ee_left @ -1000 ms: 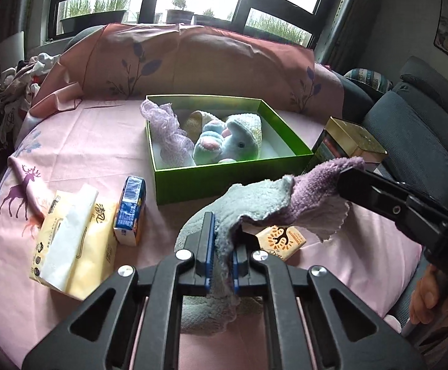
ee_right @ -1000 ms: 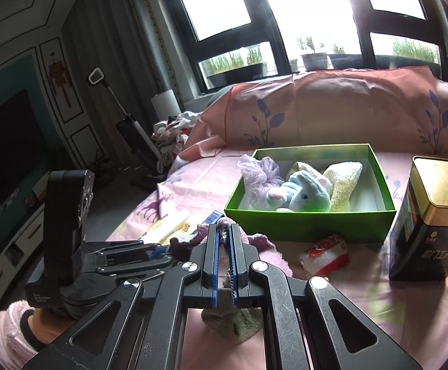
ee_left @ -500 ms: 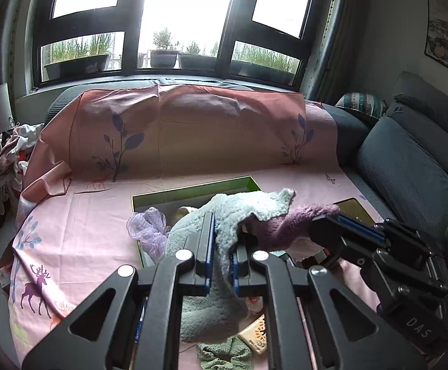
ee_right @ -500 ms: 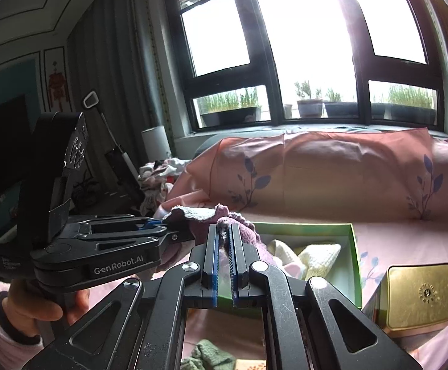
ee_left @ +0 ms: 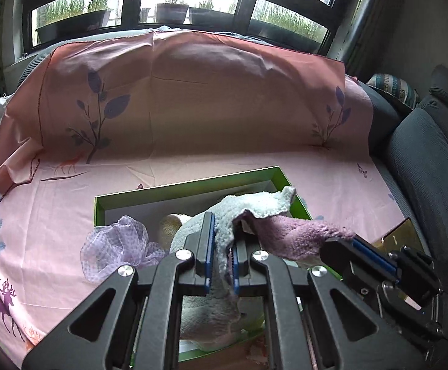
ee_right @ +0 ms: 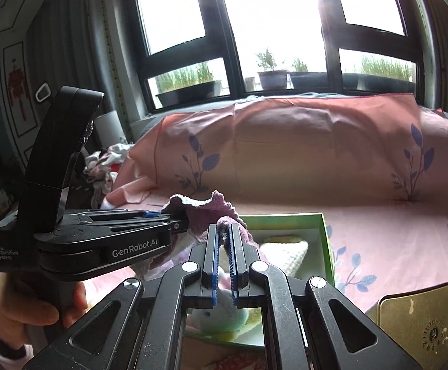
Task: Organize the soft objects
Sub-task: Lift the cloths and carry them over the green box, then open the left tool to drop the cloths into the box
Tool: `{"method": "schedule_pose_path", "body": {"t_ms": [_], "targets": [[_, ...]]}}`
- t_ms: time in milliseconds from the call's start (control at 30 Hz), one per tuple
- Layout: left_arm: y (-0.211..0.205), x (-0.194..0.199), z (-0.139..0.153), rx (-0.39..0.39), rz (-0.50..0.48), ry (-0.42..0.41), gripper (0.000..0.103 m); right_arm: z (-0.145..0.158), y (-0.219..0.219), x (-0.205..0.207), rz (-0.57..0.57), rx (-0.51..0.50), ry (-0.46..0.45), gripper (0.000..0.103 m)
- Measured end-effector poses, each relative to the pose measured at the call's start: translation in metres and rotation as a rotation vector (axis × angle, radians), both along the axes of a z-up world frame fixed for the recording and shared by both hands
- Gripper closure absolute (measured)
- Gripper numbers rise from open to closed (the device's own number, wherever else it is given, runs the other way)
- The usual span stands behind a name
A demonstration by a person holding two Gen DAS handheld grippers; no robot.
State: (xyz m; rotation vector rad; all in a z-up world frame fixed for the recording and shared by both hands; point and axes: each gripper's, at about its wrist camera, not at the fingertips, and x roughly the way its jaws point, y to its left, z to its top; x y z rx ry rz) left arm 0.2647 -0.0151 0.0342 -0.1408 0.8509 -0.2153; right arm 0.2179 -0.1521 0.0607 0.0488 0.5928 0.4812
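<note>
Left wrist view: low in the frame the left claw (ee_left: 222, 246) is clamped on a grey-and-purple towel (ee_left: 254, 212), which stretches to the right claw (ee_left: 341, 246) at lower right, pinched on its purple end. Right wrist view shows that claw (ee_right: 224, 240) gripping the cloth at centre. Beneath the towel sits the green box (ee_left: 190, 188) holding a lilac mesh pouf (ee_left: 116, 246) and a plush toy (ee_right: 217, 317). Beyond, a pink cloth (ee_left: 193, 108) fills mid-frame; windows (ee_right: 254, 15) across the top.
</note>
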Motion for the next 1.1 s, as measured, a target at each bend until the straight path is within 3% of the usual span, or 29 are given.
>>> {"method": "schedule_pose_path", "body": {"t_ms": [267,333,367,400,433,467,500,533,633,833,867,933,967,1100], "targets": [[0.000,0.022,-0.040,0.036,0.012,0.099,0.095,-0.038,0.009,0.014,-0.004,-0.061,0.094,0.096],[0.002,0.022,-0.043,0.045,0.019,0.109,0.091,-0.041,0.014,0.014,-0.012,-0.094,0.094,0.096],[0.004,0.021,-0.045,0.045,0.022,0.115,0.087,-0.042,0.015,0.013,-0.014,-0.102,0.098,0.096],[0.006,0.021,-0.047,0.040,0.026,0.124,0.072,-0.044,0.015,0.014,-0.014,-0.106,0.108,0.096],[0.009,0.020,-0.048,0.038,0.031,0.131,0.050,-0.046,0.015,0.013,-0.018,-0.111,0.117,0.096],[0.011,0.017,-0.047,0.040,0.038,0.129,0.040,-0.047,0.015,0.011,-0.025,-0.121,0.121,0.095],[0.012,0.015,-0.046,0.044,0.042,0.122,0.032,-0.048,0.015,0.010,-0.032,-0.133,0.124,0.090],[0.014,0.012,-0.045,0.045,0.042,0.118,0.032,-0.049,0.014,0.008,-0.036,-0.142,0.127,0.085],[0.017,0.004,-0.039,0.031,0.046,0.116,0.026,-0.050,0.010,-0.001,-0.034,-0.120,0.127,0.043],[0.022,-0.026,-0.021,0.019,0.041,0.077,0.001,-0.037,0.004,-0.027,-0.044,-0.094,0.104,0.040],[0.023,-0.032,-0.019,0.012,0.037,0.070,0.001,-0.034,0.004,-0.032,-0.043,-0.091,0.099,0.038],[0.025,-0.044,-0.013,0.004,0.031,0.061,0.001,-0.028,0.004,-0.043,-0.038,-0.087,0.087,0.021],[0.026,-0.050,-0.011,0.005,0.033,0.059,0.001,-0.025,0.004,-0.050,-0.039,-0.086,0.078,0.018],[0.030,-0.077,-0.001,0.002,0.038,0.040,0.001,-0.013,0.002,-0.071,-0.054,-0.089,0.062,0.017]]}}
